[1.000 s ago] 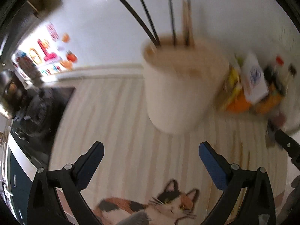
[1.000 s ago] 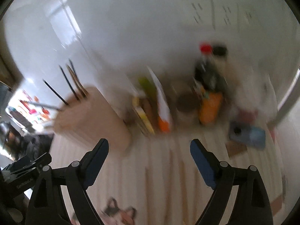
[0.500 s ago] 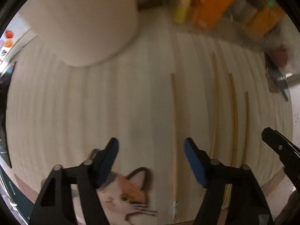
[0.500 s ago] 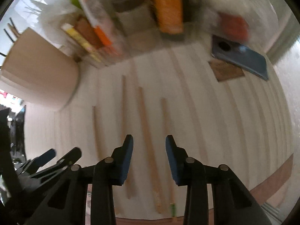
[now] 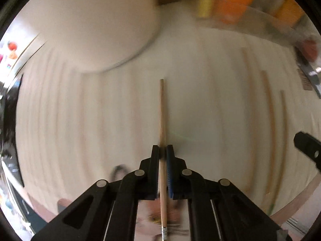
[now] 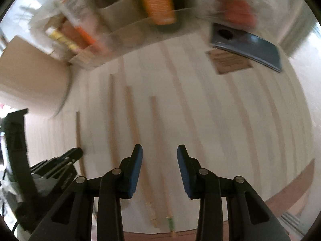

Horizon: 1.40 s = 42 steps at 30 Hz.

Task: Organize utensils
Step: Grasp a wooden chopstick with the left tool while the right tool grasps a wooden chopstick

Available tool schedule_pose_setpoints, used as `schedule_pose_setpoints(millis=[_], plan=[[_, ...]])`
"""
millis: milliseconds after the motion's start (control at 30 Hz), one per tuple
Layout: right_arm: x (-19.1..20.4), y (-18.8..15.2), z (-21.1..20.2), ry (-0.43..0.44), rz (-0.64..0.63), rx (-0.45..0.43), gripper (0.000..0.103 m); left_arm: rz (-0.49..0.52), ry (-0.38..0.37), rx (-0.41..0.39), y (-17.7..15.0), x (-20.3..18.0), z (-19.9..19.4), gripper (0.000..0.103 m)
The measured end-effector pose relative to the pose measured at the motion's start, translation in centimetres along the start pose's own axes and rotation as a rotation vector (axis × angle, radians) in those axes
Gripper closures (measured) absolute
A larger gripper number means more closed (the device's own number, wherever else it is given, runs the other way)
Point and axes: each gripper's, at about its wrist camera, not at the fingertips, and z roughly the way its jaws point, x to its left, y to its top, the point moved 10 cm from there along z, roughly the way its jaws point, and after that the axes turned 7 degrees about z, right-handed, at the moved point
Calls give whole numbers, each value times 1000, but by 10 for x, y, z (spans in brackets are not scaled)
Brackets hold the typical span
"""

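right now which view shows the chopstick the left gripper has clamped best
The left wrist view: the chopstick runs sharp and centred out of the shut left gripper. The right wrist view shows it only small and blurred at its left edge, beside three loose chopsticks.

Bright daylight, motion blur, fisheye warping

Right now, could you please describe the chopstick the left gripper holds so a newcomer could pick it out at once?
Start at the big beige holder on the striped mat. Just in front of it and slightly right, one wooden chopstick points toward the holder. Unlike the three chopsticks lying loose further right, it is clamped between the shut fingers of the left gripper.
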Motion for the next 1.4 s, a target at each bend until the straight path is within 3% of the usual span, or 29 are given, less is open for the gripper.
schedule_pose_setpoints(millis=[167,233,367,500,533,767,900,1000,1400], plan=[[49,-5,18,44,-91,52,65,-87,27,21,-25,48,2,98],[60,-5,28,20,-117,61,65,-119,27,21,-31,60,2,98],[68,-8,54,-107,-171,90,64,-164,6,18,-32,71,2,98],[75,-11,60,-213,-243,49,92,-170,-2,8,-32,79,1,98],[78,-14,62,-223,-254,48,94,-170,-4,7,-34,82,2,98],[98,-58,73,-208,-343,121,95,-171,-30,2,-44,91,2,98],[102,-86,79,-210,-376,147,95,-118,-29,-4,-34,81,11,98],[104,-90,82,-212,-364,151,95,-78,-25,-8,-31,73,10,98],[104,-85,87,-220,-330,162,95,-84,-48,6,-29,68,12,98]])
